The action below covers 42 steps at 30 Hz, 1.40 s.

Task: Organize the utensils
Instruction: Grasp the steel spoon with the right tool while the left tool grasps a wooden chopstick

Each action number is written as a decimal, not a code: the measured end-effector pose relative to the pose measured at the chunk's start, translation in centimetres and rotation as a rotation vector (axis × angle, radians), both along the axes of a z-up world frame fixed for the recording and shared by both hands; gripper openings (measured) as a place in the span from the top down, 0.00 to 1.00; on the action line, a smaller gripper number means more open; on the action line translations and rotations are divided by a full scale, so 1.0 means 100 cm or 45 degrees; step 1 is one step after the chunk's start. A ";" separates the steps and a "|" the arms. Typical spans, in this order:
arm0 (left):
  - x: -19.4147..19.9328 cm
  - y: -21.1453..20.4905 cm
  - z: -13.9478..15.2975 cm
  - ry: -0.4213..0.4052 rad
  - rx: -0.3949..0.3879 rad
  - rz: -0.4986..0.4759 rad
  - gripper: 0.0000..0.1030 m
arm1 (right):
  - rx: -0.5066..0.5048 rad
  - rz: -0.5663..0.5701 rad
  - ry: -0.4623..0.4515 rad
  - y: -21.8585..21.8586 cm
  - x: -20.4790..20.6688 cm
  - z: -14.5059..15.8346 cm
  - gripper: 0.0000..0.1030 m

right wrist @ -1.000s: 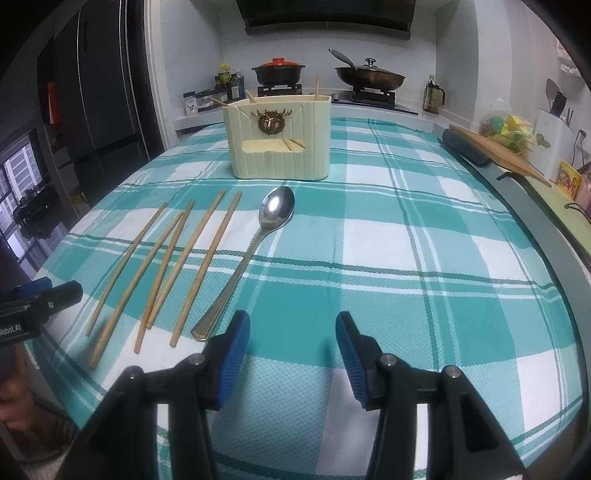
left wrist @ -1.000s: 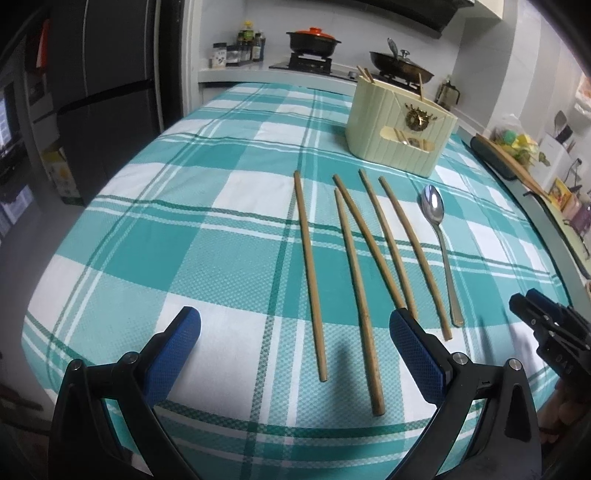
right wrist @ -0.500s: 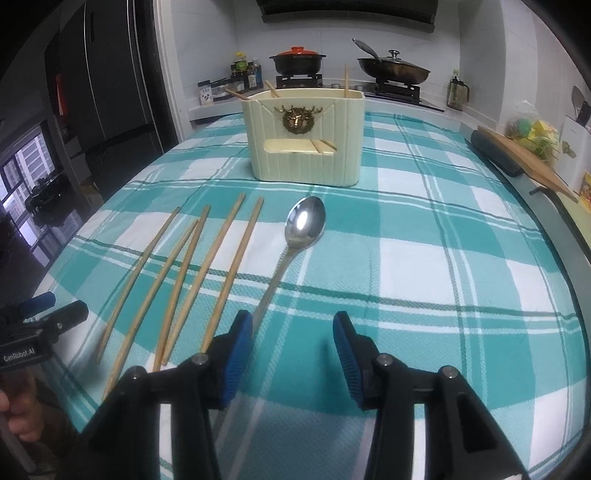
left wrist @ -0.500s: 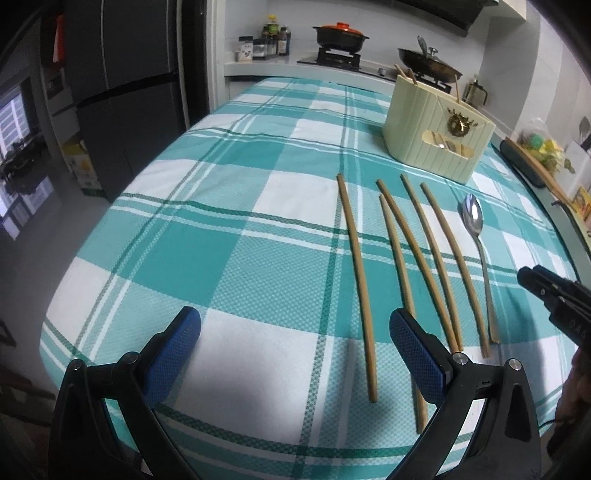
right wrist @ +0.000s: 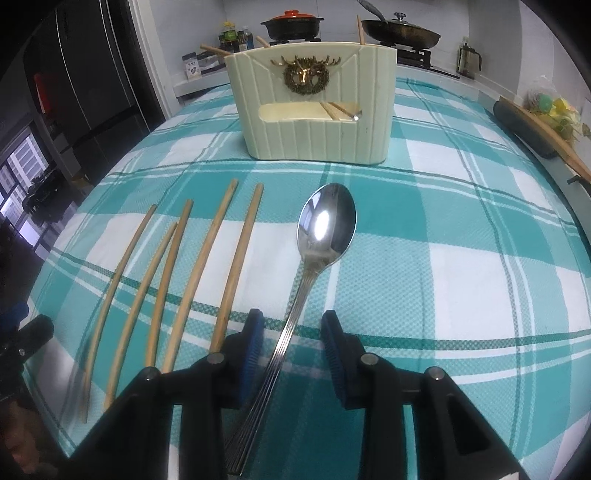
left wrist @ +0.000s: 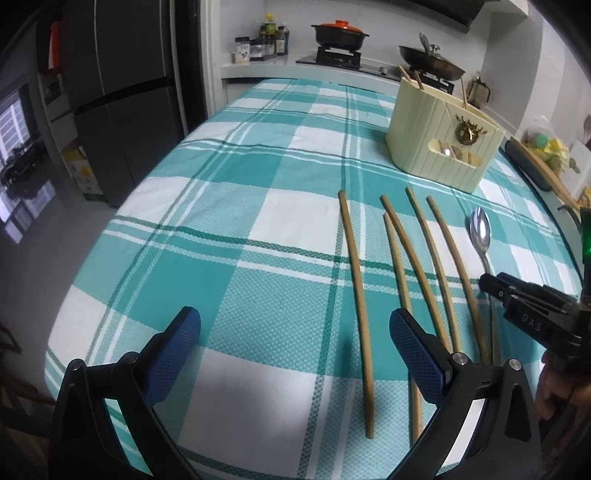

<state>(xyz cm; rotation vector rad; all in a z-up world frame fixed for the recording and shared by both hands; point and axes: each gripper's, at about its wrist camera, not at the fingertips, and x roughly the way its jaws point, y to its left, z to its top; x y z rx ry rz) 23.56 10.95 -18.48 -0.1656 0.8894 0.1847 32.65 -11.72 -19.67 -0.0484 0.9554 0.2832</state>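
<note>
A metal spoon lies on the teal checked tablecloth, bowl toward a cream utensil holder. My right gripper is open, its blue pads either side of the spoon's handle, not closed on it. Several wooden chopsticks lie in a row left of the spoon. In the left wrist view the chopsticks, spoon and holder show ahead. My left gripper is open and empty, low over the cloth left of the chopsticks. The right gripper shows at the right edge.
A stove with a red-lidded pot and a pan stands behind the table. A dark fridge is at the left. A wooden board lies along the right counter. The holder holds a few chopsticks.
My right gripper moved forward and left, so its open fingers now straddle the spoon handle. My left gripper shifted left; the chopsticks now sit right of its centre.
</note>
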 end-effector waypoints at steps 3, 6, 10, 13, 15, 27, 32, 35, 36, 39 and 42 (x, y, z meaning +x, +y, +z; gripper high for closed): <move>0.001 -0.003 -0.002 0.009 0.019 -0.008 0.01 | -0.046 -0.005 -0.054 0.003 -0.003 0.000 0.78; 0.003 0.000 -0.003 0.012 0.028 0.002 0.01 | -0.057 -0.047 -0.062 -0.004 -0.004 -0.001 0.92; 0.010 0.005 -0.004 0.028 0.027 0.006 0.01 | -0.086 -0.130 -0.057 -0.021 -0.008 0.000 0.93; 0.021 0.005 -0.006 0.045 0.020 -0.015 0.01 | -0.102 -0.197 -0.047 -0.036 -0.014 0.000 0.93; 0.031 0.004 -0.009 0.063 0.012 -0.036 0.01 | -0.101 -0.202 -0.040 -0.044 -0.018 0.000 0.93; 0.097 0.006 -0.029 0.200 0.026 -0.100 0.01 | -0.130 -0.045 0.001 -0.046 0.001 0.000 0.41; 0.116 0.004 -0.036 0.252 0.007 -0.150 0.02 | -0.144 -0.025 0.020 -0.043 0.028 -0.001 0.41; 0.125 0.000 -0.038 0.261 0.039 -0.178 0.01 | -0.141 -0.005 0.034 -0.040 0.046 -0.001 0.38; 0.127 -0.002 -0.038 0.265 0.035 -0.188 0.02 | -0.140 0.000 0.033 -0.040 0.052 -0.001 0.38; 0.132 -0.006 -0.034 0.264 0.026 -0.218 0.19 | -0.146 -0.008 0.029 -0.039 0.066 -0.002 0.36; 0.134 -0.012 -0.028 0.256 0.021 -0.261 0.44 | -0.145 -0.017 0.014 -0.038 0.074 -0.002 0.38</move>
